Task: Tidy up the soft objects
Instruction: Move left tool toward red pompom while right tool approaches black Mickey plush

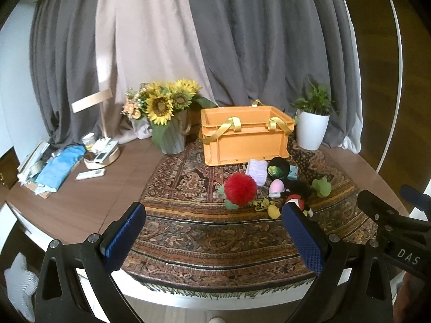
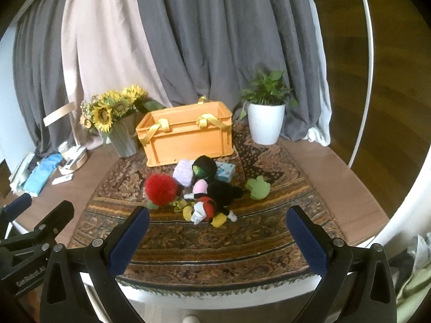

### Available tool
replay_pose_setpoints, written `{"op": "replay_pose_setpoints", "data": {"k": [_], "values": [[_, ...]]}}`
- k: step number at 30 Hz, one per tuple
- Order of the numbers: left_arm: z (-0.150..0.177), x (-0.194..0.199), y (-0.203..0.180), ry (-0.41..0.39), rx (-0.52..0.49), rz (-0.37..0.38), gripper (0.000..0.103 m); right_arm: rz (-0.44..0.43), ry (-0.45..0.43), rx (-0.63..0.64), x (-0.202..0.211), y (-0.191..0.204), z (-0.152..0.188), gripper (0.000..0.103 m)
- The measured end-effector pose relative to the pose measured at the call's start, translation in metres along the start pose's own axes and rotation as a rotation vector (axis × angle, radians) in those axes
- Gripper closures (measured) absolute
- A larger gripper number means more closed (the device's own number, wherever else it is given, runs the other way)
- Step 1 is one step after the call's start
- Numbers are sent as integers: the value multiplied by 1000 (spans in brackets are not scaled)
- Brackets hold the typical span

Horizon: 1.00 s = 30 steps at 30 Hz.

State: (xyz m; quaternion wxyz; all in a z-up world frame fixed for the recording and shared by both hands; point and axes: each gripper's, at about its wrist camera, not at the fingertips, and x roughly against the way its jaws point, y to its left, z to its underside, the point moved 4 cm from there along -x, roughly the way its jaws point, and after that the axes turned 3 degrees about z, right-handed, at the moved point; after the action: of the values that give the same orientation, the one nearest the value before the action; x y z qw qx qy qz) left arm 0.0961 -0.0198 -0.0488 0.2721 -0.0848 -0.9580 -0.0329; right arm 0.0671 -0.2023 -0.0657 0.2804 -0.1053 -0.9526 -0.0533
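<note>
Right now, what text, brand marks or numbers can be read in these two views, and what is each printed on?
"DAS": on the body of the right gripper, seen from the left wrist.
"GenRobot.A", cut off after that: on the body of the left gripper, seen from the right wrist.
Print on the teal packet and the remotes: too small to read.

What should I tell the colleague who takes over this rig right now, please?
Left gripper: open, empty, hovering over the rug's near edge.
Right gripper: open, empty, likewise held back from the toys.
Orange crate stands at the back of the patterned rug; its inside is not visible.
Soft toys lie heaped before it: red pompom, lilac plush, red-and-yellow plush; the green plush lies apart to the right.
Done: nothing visibly.
Left: apparently move every toy into the crate.
</note>
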Motion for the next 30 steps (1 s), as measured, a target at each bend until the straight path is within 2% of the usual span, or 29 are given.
{"op": "replay_pose_setpoints", "data": {"k": [9,20,30], "values": [[-7,-61,8,40,-66,65,0,11,85,-32,-55,16,-2,1],[-8,-141,18,90,-190,151,3,80,210,-59,-126,37,3,5],[5,-210,13,199,-232,320,8,145,292,-107,-168,43,19,9]]}}
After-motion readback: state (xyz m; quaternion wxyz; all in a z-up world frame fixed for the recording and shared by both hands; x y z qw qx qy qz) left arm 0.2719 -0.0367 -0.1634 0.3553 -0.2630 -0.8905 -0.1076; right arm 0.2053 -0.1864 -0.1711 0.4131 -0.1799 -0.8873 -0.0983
